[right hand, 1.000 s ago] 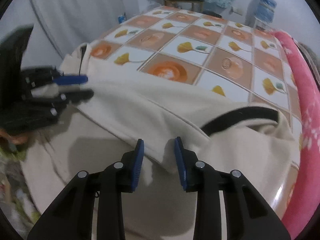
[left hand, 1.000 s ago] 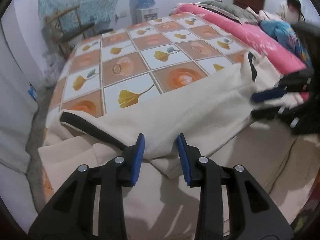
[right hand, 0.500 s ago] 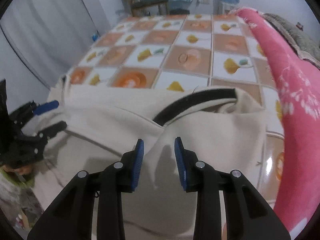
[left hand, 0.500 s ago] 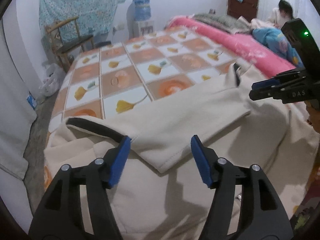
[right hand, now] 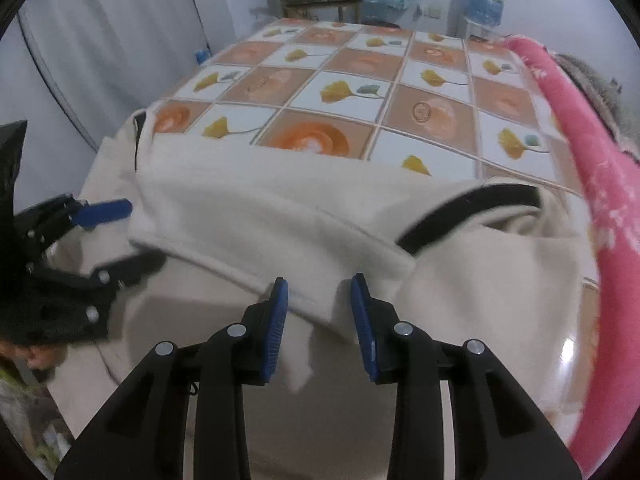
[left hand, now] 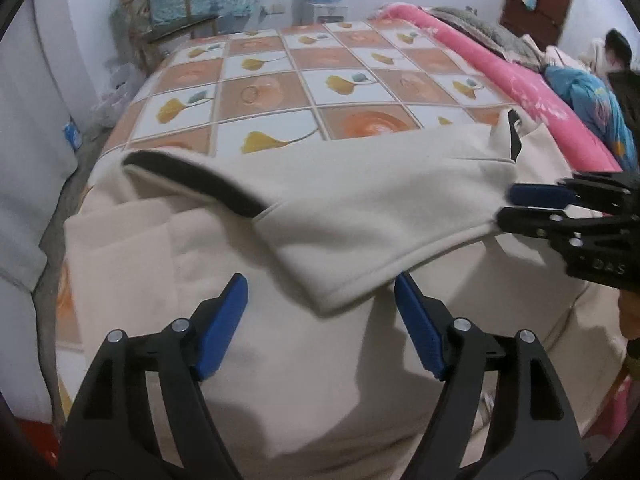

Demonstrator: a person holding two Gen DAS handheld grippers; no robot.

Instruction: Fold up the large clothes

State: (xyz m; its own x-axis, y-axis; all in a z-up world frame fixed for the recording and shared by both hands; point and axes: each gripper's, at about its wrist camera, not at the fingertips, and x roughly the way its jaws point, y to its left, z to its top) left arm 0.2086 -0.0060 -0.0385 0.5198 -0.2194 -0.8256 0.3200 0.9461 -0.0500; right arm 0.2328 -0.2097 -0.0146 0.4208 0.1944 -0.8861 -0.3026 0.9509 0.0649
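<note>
You have one cream garment (left hand: 360, 208) folded over at the near edge of the tiled table (left hand: 280, 80) | two grippers | left gripper (left hand: 320, 316) opening wide, pads clear of the hem | right gripper (right hand: 319, 312) narrow, hem corner between its fingers, grip unclear.

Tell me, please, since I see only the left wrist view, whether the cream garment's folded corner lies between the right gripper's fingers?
Observer: Yes. In the right wrist view the folded corner of the cream garment lies between the fingers of the right gripper, its tip hanging below them. I cannot tell whether the pads press on it.
Operator: Thank you. How does the black trim beside it lie?
Observer: The black trim arches up over a gaping opening in the cloth, rather than lying flat.
</note>
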